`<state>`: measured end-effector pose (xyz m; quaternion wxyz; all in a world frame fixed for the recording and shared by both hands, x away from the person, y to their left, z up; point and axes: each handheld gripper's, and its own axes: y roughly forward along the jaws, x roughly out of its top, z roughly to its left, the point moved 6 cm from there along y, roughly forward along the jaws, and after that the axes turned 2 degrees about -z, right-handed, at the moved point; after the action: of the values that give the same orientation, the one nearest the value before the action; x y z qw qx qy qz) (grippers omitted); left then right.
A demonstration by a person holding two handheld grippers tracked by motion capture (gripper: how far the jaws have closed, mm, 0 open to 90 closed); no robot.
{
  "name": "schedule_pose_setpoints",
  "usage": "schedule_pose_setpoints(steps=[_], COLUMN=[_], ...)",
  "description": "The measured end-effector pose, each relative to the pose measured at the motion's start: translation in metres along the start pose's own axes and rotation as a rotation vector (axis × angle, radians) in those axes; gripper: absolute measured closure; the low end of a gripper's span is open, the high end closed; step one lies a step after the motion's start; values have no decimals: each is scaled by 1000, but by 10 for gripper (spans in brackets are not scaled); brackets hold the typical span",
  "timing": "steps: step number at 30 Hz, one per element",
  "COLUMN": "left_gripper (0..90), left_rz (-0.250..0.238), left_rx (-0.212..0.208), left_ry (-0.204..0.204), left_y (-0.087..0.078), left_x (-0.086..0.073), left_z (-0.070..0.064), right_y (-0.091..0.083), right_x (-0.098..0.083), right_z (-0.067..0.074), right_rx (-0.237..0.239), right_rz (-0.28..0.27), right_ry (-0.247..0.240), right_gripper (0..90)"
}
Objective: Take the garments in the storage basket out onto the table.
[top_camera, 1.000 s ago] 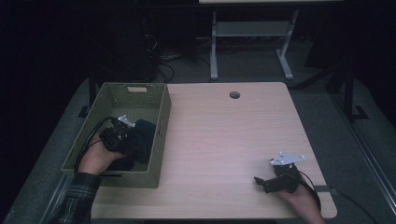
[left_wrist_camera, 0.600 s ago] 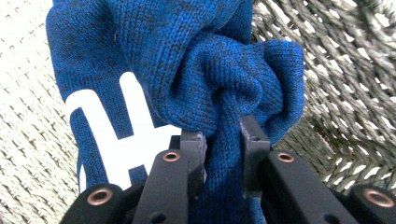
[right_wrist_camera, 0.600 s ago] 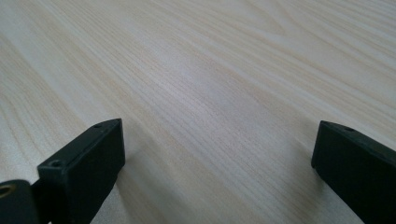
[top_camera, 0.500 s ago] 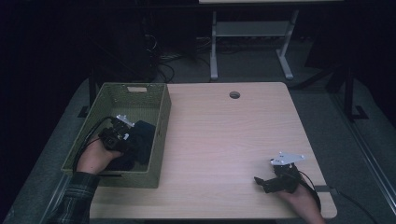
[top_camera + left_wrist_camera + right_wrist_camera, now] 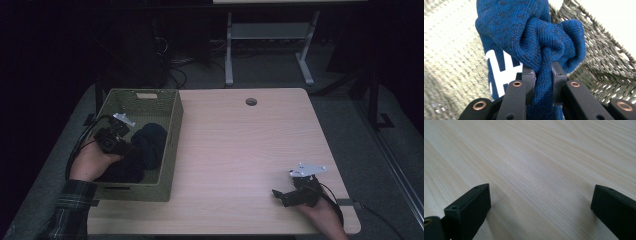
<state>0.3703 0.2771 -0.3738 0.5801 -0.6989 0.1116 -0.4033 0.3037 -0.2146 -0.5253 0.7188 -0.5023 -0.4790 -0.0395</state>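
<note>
Currently, far left of the high view: a plaid sleeve (image 5: 67, 210) comes in from the bottom edge, hand (image 5: 90, 161) inside the woven green basket (image 5: 170, 145) that sits on the left end of the table (image 5: 240, 150). That hand holds the left gripper (image 5: 114, 141), down among dark blue fabric bunched in the basket's near half. A black cable (image 5: 82, 142) loops off the gripper over the basket's left wall.

Left gripper view: jaws pressed together on a gathered fold of a blue knit garment (image 5: 534, 47), fabric squeezed between both pads. White block lettering (image 5: 501, 72) shows on the knit left of the pinch. Basket weave behind it on both sides, so the garment is inside the basket, pinched fold raised off the floor.

Middle of the table is bare wood, with a round cable hole (image 5: 251, 102) near the far edge.

Right side: right gripper (image 5: 290, 192) rests low over the near right corner of the table, hand behind it at the bottom edge. Right gripper view: jaws spread wide, nothing between them, just wood grain underneath.

Background: a white table frame (image 5: 270, 35) on the dark floor beyond.
</note>
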Motion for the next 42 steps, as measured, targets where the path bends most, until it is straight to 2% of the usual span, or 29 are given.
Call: schedule_pose_setpoints(steps=[10, 19, 25, 30, 42], left_gripper=[781, 781, 783, 783, 787], left_rz=[-47, -76, -93, -119, -163], left_rx=[38, 67, 73, 87, 88], left_ry=[9, 22, 21, 21, 35], left_y=[-30, -50, -59, -74, -97], left_x=[16, 29, 34, 42, 59], left_z=[6, 6, 6, 8, 6], right_y=[0, 0, 0, 0, 0], right_x=[0, 0, 0, 0, 0], right_z=[0, 0, 0, 0, 0], right_rx=[0, 1, 0, 0, 0], right_rz=[0, 0, 0, 0, 0], right_ry=[0, 1, 1, 1, 1], right_gripper=[22, 22, 22, 22, 22])
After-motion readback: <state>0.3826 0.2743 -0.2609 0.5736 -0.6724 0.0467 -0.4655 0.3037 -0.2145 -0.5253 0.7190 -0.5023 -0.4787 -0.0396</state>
